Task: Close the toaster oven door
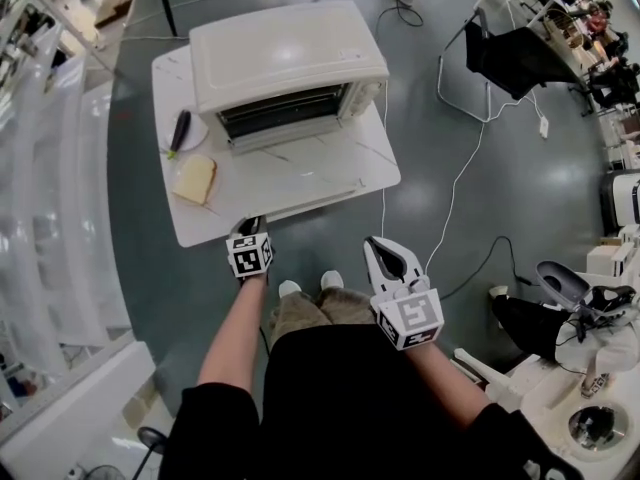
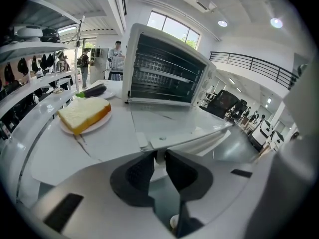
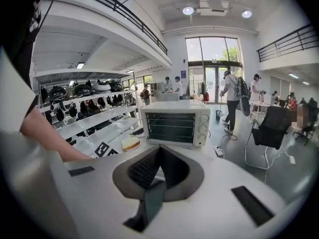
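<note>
My left gripper [image 2: 159, 159] sits low centre in its own view. Its jaws are clenched on the white handle [image 2: 199, 139] of the toaster oven door [image 2: 169, 121], which lies folded down flat over the table [image 1: 200, 230]. I judge this grip is for swinging the door up. The toaster oven [image 1: 287, 63] stands upper centre in the head view. My right gripper [image 1: 388, 253], lower right of centre, is pinched closed on nothing and held clear.
</note>
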Demonstrator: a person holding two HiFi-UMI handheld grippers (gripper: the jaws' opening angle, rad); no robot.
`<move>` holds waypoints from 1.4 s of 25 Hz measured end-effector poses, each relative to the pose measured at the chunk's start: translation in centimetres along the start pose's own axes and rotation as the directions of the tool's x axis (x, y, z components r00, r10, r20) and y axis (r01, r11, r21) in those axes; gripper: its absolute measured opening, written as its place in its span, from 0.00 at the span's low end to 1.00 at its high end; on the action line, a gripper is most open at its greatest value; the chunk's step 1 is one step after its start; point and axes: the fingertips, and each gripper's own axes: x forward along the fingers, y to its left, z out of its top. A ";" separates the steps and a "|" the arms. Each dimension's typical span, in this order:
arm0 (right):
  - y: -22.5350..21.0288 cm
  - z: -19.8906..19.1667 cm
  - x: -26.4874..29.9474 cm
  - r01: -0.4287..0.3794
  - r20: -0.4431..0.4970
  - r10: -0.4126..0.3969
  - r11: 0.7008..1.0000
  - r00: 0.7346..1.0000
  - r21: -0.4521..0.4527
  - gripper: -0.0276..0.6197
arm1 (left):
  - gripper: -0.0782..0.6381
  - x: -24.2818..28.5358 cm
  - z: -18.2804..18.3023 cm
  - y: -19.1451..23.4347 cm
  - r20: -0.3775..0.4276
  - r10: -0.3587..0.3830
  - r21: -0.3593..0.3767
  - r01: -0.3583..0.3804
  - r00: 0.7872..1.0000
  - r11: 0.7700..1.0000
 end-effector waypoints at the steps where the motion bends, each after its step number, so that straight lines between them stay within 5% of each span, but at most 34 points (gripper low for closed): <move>1: 0.0 0.4 0.1 -0.003 0.007 0.003 1.000 1.000 0.009 0.08 | 0.23 -0.2 0.2 0.0 -0.001 0.002 0.001 -0.002 1.000 1.000; 8: 0.3 3.7 0.8 -0.031 0.084 0.031 0.999 0.996 0.006 0.08 | 0.23 -1.4 1.5 -0.6 -0.002 0.015 -0.013 -0.015 1.000 1.000; 35: -0.2 6.9 0.7 -0.001 0.178 0.001 1.000 0.984 0.002 0.08 | 0.22 -5.5 6.8 -1.9 0.043 0.043 0.019 -0.044 0.998 0.999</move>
